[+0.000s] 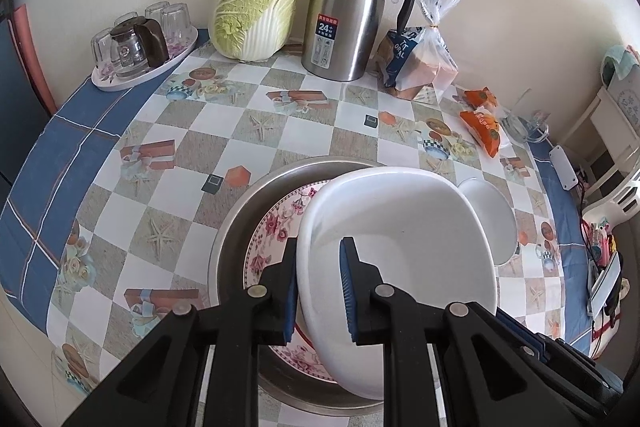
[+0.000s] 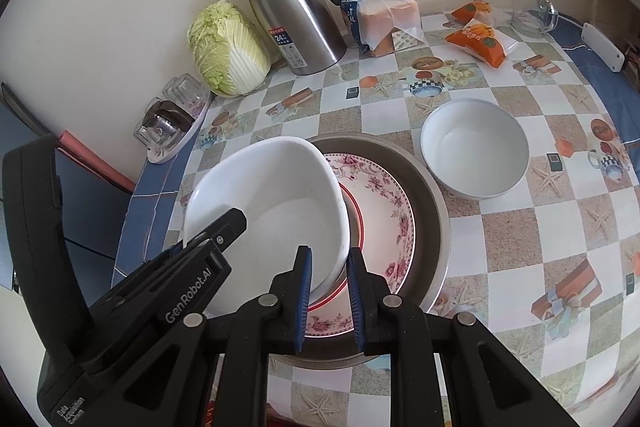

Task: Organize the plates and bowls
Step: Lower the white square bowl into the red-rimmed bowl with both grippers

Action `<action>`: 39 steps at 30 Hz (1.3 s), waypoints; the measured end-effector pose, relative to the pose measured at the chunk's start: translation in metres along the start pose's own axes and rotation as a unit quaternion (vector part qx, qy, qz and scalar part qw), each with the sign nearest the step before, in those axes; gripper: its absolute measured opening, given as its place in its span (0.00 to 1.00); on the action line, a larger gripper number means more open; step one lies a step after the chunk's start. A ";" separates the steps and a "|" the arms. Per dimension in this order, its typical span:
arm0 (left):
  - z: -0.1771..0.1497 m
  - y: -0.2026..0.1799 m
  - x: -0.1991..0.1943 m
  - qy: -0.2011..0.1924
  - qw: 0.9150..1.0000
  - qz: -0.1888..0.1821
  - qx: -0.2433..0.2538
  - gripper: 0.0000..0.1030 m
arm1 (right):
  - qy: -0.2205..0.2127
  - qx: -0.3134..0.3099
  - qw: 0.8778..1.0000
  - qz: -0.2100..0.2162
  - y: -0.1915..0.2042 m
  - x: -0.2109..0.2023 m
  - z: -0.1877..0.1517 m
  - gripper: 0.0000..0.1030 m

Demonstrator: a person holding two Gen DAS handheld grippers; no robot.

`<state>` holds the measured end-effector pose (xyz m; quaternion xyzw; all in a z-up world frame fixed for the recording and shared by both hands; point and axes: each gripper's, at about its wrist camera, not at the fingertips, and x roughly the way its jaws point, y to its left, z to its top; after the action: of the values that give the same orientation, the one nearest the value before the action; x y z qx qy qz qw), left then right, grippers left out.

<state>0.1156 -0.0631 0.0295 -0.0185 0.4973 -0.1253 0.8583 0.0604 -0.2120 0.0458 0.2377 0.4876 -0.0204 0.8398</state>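
Nearest, both grippers clamp the same white bowl (image 2: 276,211), holding it tilted over the plates. The left gripper (image 1: 320,291) has one pad inside the bowl and one outside its wall; the right gripper (image 2: 329,297) pinches the bowl's rim on the opposite side, its blue pads closed on the wall. Under the bowl a floral plate (image 2: 388,211) lies in a metal plate (image 2: 434,211), near the front edge of the table (image 2: 520,267). Just beside the metal plate, toward the right edge, stands a second white bowl (image 2: 476,151). Along the back edge by the wall stand a cabbage (image 1: 256,7), a steel jug (image 1: 348,11) and bagged bread (image 1: 420,55), with a tray of glasses (image 1: 140,43) at the back left corner.
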 end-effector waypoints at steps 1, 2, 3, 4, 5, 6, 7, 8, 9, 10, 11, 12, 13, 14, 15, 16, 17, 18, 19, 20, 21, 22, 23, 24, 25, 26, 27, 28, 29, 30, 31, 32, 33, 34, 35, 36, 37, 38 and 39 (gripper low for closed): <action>0.000 0.000 0.001 0.002 1.000 0.000 -0.001 0.18 | 0.000 0.000 1.000 0.000 0.000 0.000 0.000 0.20; 0.000 0.001 0.002 0.004 1.000 -0.001 -0.002 0.18 | 0.001 0.001 1.000 0.001 0.000 0.000 0.000 0.20; 0.000 0.001 0.003 0.005 1.000 -0.001 -0.002 0.18 | 0.002 0.001 1.000 0.000 0.000 0.001 0.000 0.20; 0.000 0.001 0.004 0.005 1.000 -0.001 -0.002 0.18 | 0.002 0.001 1.000 -0.001 0.000 0.001 0.000 0.20; 0.000 0.001 0.004 0.006 1.000 0.000 -0.002 0.18 | 0.003 0.002 1.000 -0.001 -0.001 0.001 0.000 0.20; 0.000 0.001 0.005 0.007 1.000 0.000 -0.002 0.18 | 0.003 0.002 1.000 -0.001 -0.001 0.002 -0.001 0.20; 0.000 0.001 0.005 0.007 1.000 0.001 -0.002 0.18 | 0.004 0.003 1.000 -0.001 -0.001 0.002 -0.001 0.20; 0.000 0.001 0.006 0.008 1.000 0.001 -0.002 0.18 | 0.005 0.004 1.000 -0.001 -0.001 0.003 -0.001 0.20; 0.000 0.001 0.007 0.009 1.000 0.001 -0.002 0.18 | 0.006 0.004 1.000 -0.001 -0.001 0.004 -0.001 0.20; 0.000 0.001 0.007 0.010 1.000 0.002 -0.003 0.18 | 0.007 0.004 1.000 -0.001 -0.002 0.004 -0.001 0.20; 0.000 0.001 0.008 0.010 1.000 0.003 -0.003 0.18 | 0.008 0.004 1.000 -0.001 -0.002 0.005 -0.001 0.20; 0.000 0.001 0.008 0.010 1.000 0.003 -0.003 0.18 | 0.009 0.004 1.000 -0.001 -0.002 0.005 -0.001 0.20; 0.000 0.001 0.008 0.011 1.000 0.004 -0.003 0.18 | 0.010 0.004 1.000 -0.001 -0.002 0.006 -0.001 0.20; 0.000 0.001 0.009 0.011 1.000 0.004 -0.003 0.18 | 0.011 0.004 1.000 -0.002 -0.002 0.007 -0.001 0.20; 0.000 0.001 0.010 0.012 1.000 0.005 -0.003 0.18 | 0.013 0.004 1.000 -0.003 -0.002 0.007 -0.001 0.20; 0.000 0.001 0.010 0.014 1.000 0.006 -0.003 0.18 | 0.015 0.004 1.000 -0.004 -0.003 0.009 -0.001 0.20; 0.000 0.001 0.011 0.014 1.000 0.006 -0.003 0.18 | 0.018 0.006 1.000 -0.004 -0.003 0.010 -0.001 0.20; 0.000 0.001 0.011 0.014 1.000 0.007 -0.003 0.18 | 0.020 0.007 1.000 -0.005 -0.004 0.011 -0.002 0.20; 0.000 0.001 0.011 0.014 1.000 0.007 -0.002 0.18 | 0.021 0.007 1.000 -0.004 -0.004 0.012 -0.002 0.20; 0.000 0.001 0.011 0.013 1.000 0.007 -0.002 0.18 | 0.021 0.007 1.000 -0.004 -0.004 0.012 -0.002 0.20; 0.000 0.001 0.011 0.013 1.000 0.007 -0.002 0.18 | 0.020 0.007 1.000 -0.004 -0.004 0.012 -0.002 0.20; 0.000 0.001 0.010 0.014 1.000 0.007 -0.002 0.18 | 0.020 0.007 1.000 -0.004 -0.004 0.013 -0.002 0.20; 0.000 0.001 0.010 0.013 1.000 0.007 -0.002 0.18 | 0.021 0.007 1.000 -0.004 -0.005 0.013 -0.002 0.20; 0.000 0.001 0.010 0.013 1.000 0.007 -0.002 0.18 | 0.021 0.007 1.000 -0.004 -0.004 0.013 -0.002 0.20; 0.001 0.001 0.011 0.013 1.000 0.008 -0.002 0.18 | 0.021 0.007 1.000 -0.004 -0.004 0.013 -0.002 0.20; 0.001 0.001 0.010 0.013 1.000 0.008 -0.001 0.18 | 0.021 0.007 1.000 -0.004 -0.004 0.013 -0.002 0.20; 0.001 0.001 0.010 0.013 1.000 0.008 -0.001 0.18 | 0.021 0.007 1.000 -0.004 -0.004 0.013 -0.002 0.20; 0.001 0.001 0.011 0.012 1.000 0.008 -0.001 0.18 | 0.021 0.007 1.000 -0.004 -0.004 0.013 -0.001 0.20; 0.002 0.001 0.011 0.012 1.000 0.008 -0.001 0.18 | 0.021 0.007 1.000 -0.004 -0.004 0.014 -0.001 0.20; 0.002 0.001 0.011 0.011 1.000 0.008 -0.001 0.18 | 0.020 0.007 1.000 -0.004 -0.004 0.013 -0.001 0.20; 0.002 0.001 0.012 0.010 1.000 0.008 -0.001 0.18 | 0.019 0.006 1.000 -0.004 -0.004 0.014 -0.001 0.20; 0.003 0.001 0.012 0.010 1.000 0.009 -0.001 0.18 | 0.018 0.006 1.000 -0.003 -0.004 0.014 -0.001 0.20; 0.004 0.000 0.013 0.009 1.000 0.009 0.000 0.18 | 0.016 0.006 1.000 -0.003 -0.004 0.015 -0.001 0.20; 0.004 0.000 0.013 0.008 1.000 0.010 0.001 0.18 | 0.015 0.006 1.000 -0.002 -0.004 0.015 0.000 0.20; 0.004 -0.001 0.013 0.008 1.000 0.010 0.002 0.19 | 0.015 0.006 1.000 0.000 -0.005 0.016 0.000 0.20; 0.004 -0.001 0.014 0.007 1.000 0.010 0.002 0.19 | 0.014 0.008 1.000 0.001 -0.006 0.016 0.001 0.20; 0.004 -0.002 0.014 0.006 1.000 0.011 0.002 0.19 | 0.013 0.008 1.000 0.002 -0.006 0.017 0.002 0.20; 0.004 -0.002 0.014 0.005 1.000 0.010 0.002 0.19 | 0.013 0.008 1.000 0.003 -0.006 0.017 0.002 0.20; 0.005 -0.002 0.015 0.005 1.000 0.010 0.002 0.19 | 0.012 0.008 1.000 0.004 -0.006 0.018 0.002 0.20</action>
<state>0.1263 -0.0685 0.0197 -0.0114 0.5013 -0.1177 0.8572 0.0697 -0.2153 0.0298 0.2462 0.4968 -0.0183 0.8320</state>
